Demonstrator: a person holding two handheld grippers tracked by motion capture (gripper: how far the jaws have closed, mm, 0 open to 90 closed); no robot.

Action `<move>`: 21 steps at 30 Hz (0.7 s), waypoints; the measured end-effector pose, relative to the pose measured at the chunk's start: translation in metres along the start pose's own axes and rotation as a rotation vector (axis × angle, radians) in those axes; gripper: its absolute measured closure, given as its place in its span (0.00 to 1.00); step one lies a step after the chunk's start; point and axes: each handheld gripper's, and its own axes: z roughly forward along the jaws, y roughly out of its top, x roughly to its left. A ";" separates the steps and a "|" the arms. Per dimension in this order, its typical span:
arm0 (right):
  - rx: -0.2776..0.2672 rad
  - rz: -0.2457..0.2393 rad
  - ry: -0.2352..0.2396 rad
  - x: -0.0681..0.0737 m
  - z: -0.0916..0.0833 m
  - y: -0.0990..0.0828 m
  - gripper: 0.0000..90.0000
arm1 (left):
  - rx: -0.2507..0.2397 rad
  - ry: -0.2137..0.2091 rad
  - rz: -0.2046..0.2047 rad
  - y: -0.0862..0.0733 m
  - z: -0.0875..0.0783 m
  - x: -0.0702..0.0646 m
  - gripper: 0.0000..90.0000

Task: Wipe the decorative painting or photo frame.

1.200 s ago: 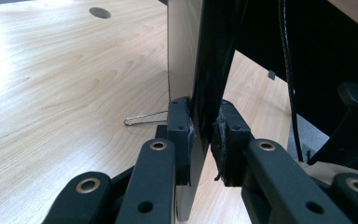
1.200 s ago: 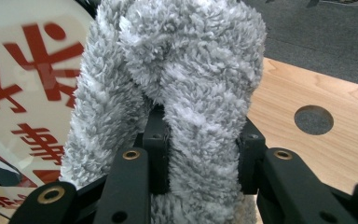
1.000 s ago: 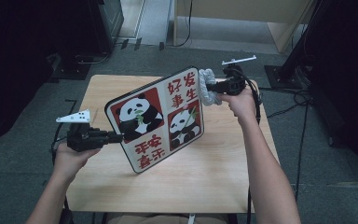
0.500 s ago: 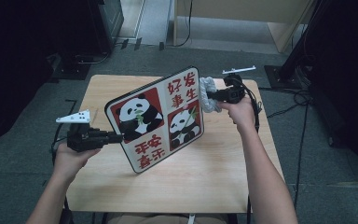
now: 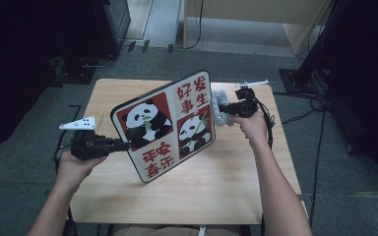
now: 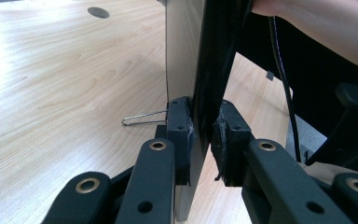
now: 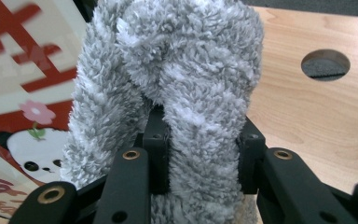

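Panda board (image 5: 165,125) w/ red chars, tilted, in left gripper (image 5: 123,145) clamp; right gripper (image 5: 225,109) pinching grey cloth (image 5: 220,107).

Red, white and black panels against pale wood

The board (image 5: 170,127) is showing black-and-white pandas on red squares and red characters on cream squares, a fluffy grey cloth (image 7: 182,88) is mottling white, both black grippers are contrasting with the light woodgrain worktop (image 5: 226,182).
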 end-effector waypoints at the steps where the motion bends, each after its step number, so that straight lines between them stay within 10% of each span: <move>1: 0.001 0.002 -0.003 0.000 0.001 -0.002 0.73 | 0.000 0.000 0.000 0.000 0.000 0.000 0.87; 21: -0.009 0.062 -0.018 -0.012 0.017 -0.045 0.73 | 0.000 -0.004 -0.003 0.000 0.000 0.000 0.87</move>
